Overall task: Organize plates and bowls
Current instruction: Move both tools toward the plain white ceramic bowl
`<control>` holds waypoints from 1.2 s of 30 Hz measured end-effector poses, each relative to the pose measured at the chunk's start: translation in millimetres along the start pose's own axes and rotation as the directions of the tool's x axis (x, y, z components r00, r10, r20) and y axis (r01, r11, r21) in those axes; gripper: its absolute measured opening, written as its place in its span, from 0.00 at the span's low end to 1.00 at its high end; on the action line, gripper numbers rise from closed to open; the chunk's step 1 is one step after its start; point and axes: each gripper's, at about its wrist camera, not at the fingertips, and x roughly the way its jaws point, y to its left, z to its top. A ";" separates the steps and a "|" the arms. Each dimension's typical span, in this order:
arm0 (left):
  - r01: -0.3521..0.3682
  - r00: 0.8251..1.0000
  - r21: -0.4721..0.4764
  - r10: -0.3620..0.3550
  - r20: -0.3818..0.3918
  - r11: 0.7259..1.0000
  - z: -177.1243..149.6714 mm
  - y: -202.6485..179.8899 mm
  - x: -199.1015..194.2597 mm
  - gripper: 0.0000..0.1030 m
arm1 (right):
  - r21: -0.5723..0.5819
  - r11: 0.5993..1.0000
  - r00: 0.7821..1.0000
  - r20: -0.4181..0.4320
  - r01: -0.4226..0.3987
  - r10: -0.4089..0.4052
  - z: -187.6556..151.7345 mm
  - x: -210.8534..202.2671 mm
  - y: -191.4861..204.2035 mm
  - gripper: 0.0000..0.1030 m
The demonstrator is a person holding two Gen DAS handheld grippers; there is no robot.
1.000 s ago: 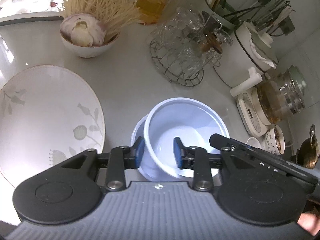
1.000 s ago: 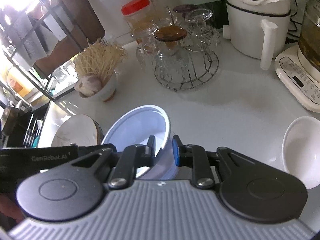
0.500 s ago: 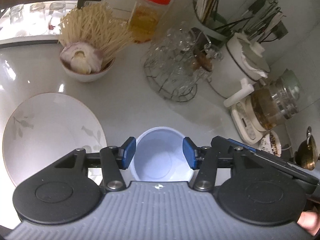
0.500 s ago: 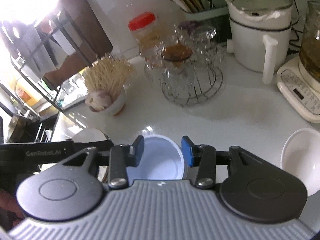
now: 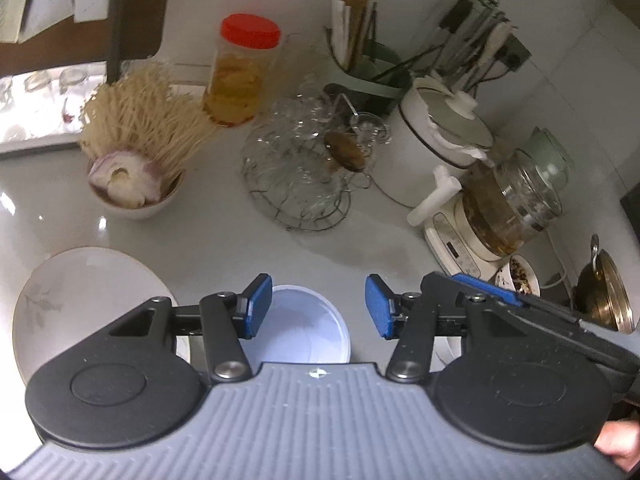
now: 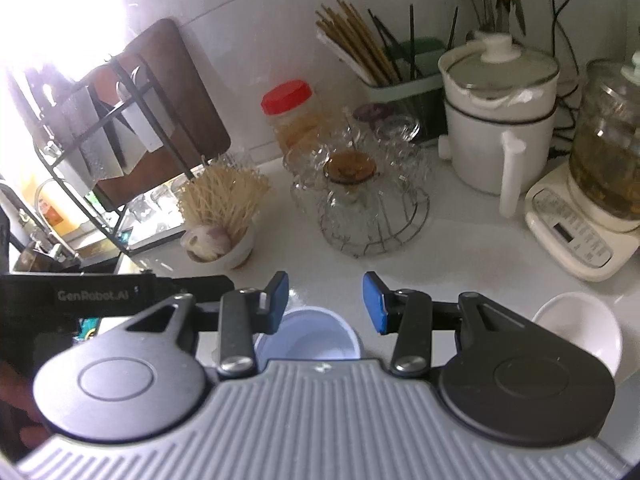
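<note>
The left gripper (image 5: 318, 306) and right gripper (image 6: 324, 302) are seen released, jaws apart and holding nothing. The white plastic bowl (image 5: 306, 326) is left standing below both, on the white counter (image 5: 224, 240), beside the patterned plate (image 5: 80, 304).

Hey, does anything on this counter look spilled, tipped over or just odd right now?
Nothing tipped. A faint brownish stain or wet patch marks the counter between the glass rack and the kettle base. The white cup stands upright.
</note>
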 end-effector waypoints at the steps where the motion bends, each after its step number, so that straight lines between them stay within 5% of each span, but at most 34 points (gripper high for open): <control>1: 0.002 1.000 0.008 -0.002 -0.001 1.000 -0.1 -2.4 -0.3 0.56 | 0.002 1.000 1.000 0.005 0.004 -0.004 0.8 -1.7 -0.9 0.43; 19: 0.055 0.998 0.099 -0.052 -0.038 0.994 3.7 -39.2 17.6 0.56 | 0.055 0.995 0.994 0.057 0.089 -0.092 2.1 -24.0 -33.8 0.43; 36: 0.174 0.977 0.252 -0.135 -0.165 0.952 4.5 -115.7 68.0 0.56 | 0.210 0.951 0.965 0.077 0.229 -0.250 -11.0 -60.2 -97.4 0.43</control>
